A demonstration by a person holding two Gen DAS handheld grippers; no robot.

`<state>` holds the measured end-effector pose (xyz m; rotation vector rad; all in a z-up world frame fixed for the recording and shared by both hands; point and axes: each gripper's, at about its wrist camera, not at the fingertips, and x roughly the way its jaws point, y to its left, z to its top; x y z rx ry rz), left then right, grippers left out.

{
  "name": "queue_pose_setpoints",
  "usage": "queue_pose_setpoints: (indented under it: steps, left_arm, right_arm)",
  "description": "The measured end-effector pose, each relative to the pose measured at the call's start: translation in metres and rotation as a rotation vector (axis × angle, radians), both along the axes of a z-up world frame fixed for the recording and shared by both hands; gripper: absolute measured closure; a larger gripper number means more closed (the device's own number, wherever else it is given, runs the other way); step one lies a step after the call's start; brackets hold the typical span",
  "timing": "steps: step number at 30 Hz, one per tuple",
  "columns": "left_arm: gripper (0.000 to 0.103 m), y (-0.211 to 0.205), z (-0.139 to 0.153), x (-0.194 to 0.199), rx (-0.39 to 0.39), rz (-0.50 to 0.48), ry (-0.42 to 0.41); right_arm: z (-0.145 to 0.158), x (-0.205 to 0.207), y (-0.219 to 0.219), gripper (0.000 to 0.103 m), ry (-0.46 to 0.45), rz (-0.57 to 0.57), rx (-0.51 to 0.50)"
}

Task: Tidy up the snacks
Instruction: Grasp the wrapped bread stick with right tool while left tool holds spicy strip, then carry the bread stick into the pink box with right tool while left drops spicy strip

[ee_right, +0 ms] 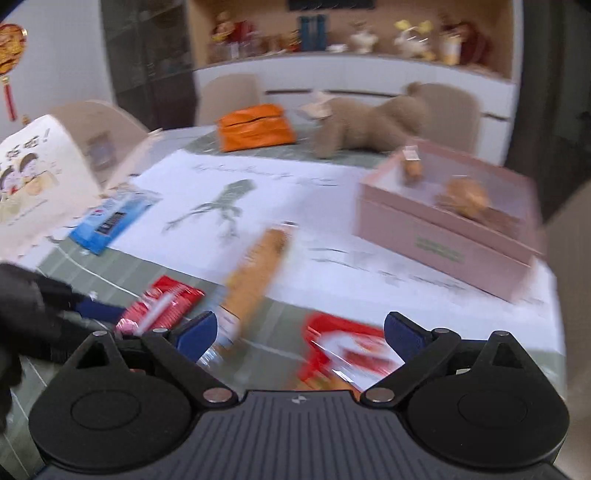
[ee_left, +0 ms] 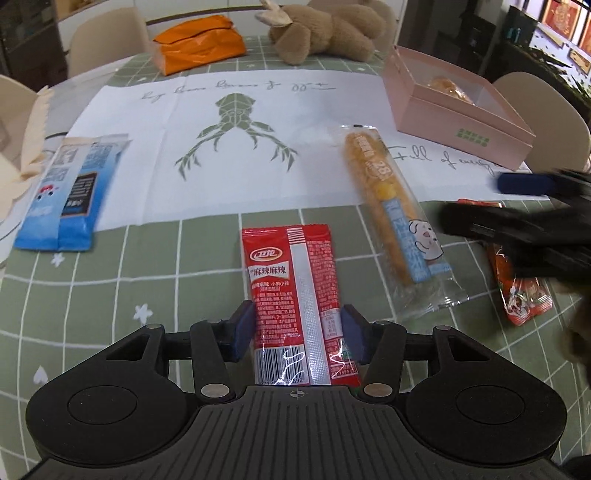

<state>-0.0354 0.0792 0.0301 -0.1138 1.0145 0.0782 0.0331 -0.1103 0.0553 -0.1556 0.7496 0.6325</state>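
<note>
Green checked tablecloth (ee_left: 92,295), white paper sheet across it. My left gripper (ee_left: 299,328) straddles the red packet (ee_left: 291,288), pads just beside its edges, not visibly pressing. My right gripper (ee_right: 299,336) stands wide, nothing held, above a blurred red pouch (ee_right: 343,350). Yellow stick snack (ee_left: 391,218) lies right of the red packet; blue packets (ee_left: 70,192) far left; pink box (ee_left: 454,110) behind.

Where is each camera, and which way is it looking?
Left wrist: sits on the left gripper, looking down at the red snack packet between its fingers; the right gripper shows blurred at the right edge.
Right wrist: sits on the right gripper, looking across the table, blurred.
Both show the pink box, plush toy and orange pack.
</note>
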Motion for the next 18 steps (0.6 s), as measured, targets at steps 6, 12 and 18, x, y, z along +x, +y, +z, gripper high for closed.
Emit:
queue_pose_setpoints:
  steps: [6, 12, 18]
  left_arm:
    - [0.046, -0.001, 0.001, -0.005, -0.009, 0.000, -0.003]
    - [0.043, -0.002, 0.001, -0.003, -0.029, -0.008, -0.002]
    - [0.044, -0.017, 0.000, 0.012, -0.096, -0.090, 0.000]
  right_arm:
    - [-0.028, 0.037, 0.072, 0.025, 0.082, 0.061, -0.074]
    - [-0.034, 0.030, 0.078, 0.074, 0.102, 0.096, -0.119]
    - [-0.030, 0.005, 0.026, 0.075, 0.142, 0.050, -0.127]
